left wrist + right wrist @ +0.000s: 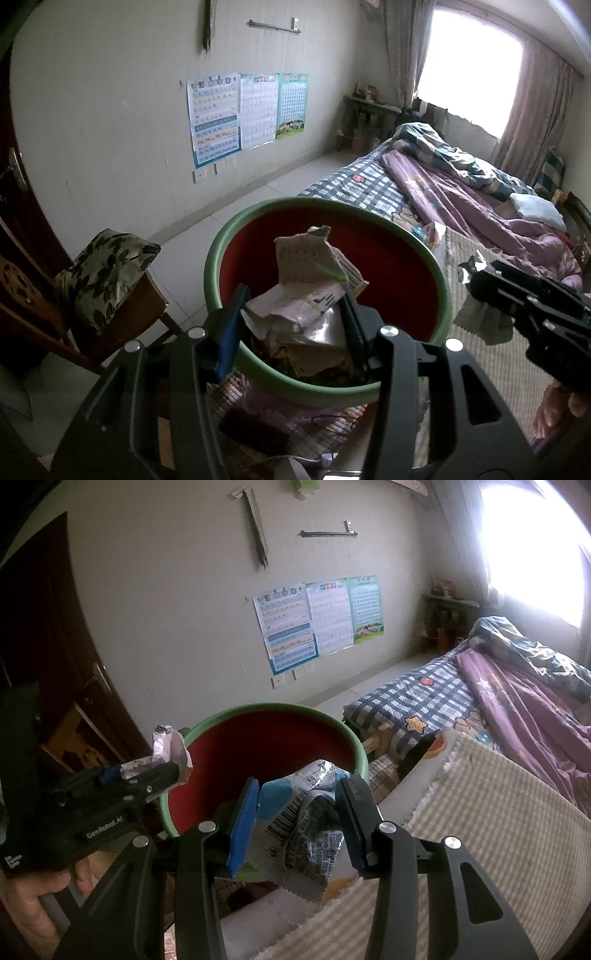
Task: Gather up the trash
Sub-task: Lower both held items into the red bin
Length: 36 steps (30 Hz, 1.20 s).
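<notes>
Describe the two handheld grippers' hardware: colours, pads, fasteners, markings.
Both are matte black two-finger units. The left gripper and the right gripper each carry a blue pad on one finger and a dark ribbed pad on the other, with round silver fasteners on slotted black linkage arms. The left body bears white "GenRobot.AI" lettering. No cables or sleeves visible.

A crumpled pinkish printed paper wrapper (pixel 314 280) was held pinched between blue-padded fingers, raised just over the bin's open mouth. The bin (pixel 221 258), round with a green rim and red inner wall, was seen standing beside the bed edge; more crumpled paper was seen at its near side. A second wrapper (pixel 306 812), blue-and-white foil with a barcode, crushed, was clamped likewise at the bin's near rim.
</notes>
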### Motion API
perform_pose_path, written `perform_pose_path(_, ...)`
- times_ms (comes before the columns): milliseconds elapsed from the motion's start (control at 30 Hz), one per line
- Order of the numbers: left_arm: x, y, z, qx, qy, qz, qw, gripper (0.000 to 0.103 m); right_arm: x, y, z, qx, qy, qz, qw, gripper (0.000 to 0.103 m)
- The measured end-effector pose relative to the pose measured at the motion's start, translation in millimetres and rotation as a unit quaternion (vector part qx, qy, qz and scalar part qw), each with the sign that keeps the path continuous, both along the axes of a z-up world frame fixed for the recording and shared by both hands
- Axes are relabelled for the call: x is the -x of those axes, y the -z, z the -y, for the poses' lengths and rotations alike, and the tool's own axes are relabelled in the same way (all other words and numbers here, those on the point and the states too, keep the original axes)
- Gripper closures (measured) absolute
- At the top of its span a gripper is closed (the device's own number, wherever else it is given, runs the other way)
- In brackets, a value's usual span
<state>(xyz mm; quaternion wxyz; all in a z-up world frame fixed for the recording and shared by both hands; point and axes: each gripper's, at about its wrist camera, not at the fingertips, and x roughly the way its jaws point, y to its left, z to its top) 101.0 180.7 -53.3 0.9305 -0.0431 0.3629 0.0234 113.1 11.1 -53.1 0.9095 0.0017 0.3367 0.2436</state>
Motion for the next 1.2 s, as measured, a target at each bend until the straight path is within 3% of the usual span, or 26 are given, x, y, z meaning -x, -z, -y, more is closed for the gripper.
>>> perform_pose_path(600,-23.7,-5.9,3.3,0.008,0.007,-0.002,0.9999,0.057,-12.6,-10.4,-9.9,-0.007,-0.003,0.01,1.0,0.061)
perform_pose_path(1200,-37.4,19.2,1.1,0.016,0.006,-0.034,0.9993,0.057,-35.3,-0.6,-18.8,0.007,-0.009,-0.004,1.0,0.061)
